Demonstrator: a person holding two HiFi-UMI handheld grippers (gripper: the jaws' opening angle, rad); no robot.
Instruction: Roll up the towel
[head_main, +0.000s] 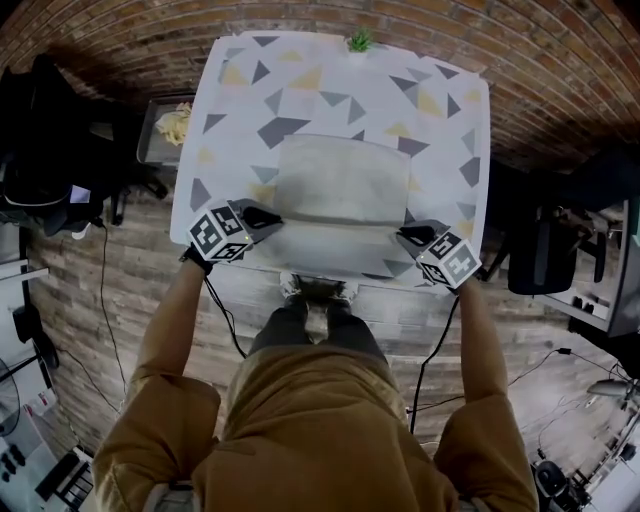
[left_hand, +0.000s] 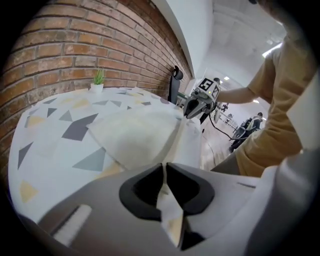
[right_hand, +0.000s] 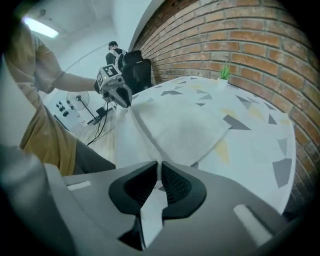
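The patterned surface (head_main: 450, 120) fills the middle of the head view, and the pale towel (head_main: 340, 180) lies spread on its near half. My left gripper (head_main: 265, 216) has its fingers (left_hand: 142, 189) pinched shut on the towel's near left corner. My right gripper (head_main: 405, 237) clamps the near right corner the same way. A small potted plant (head_main: 359, 41) stands at the far edge.

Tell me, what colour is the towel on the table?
The towel is plain pale grey-white; the head view shows it best.
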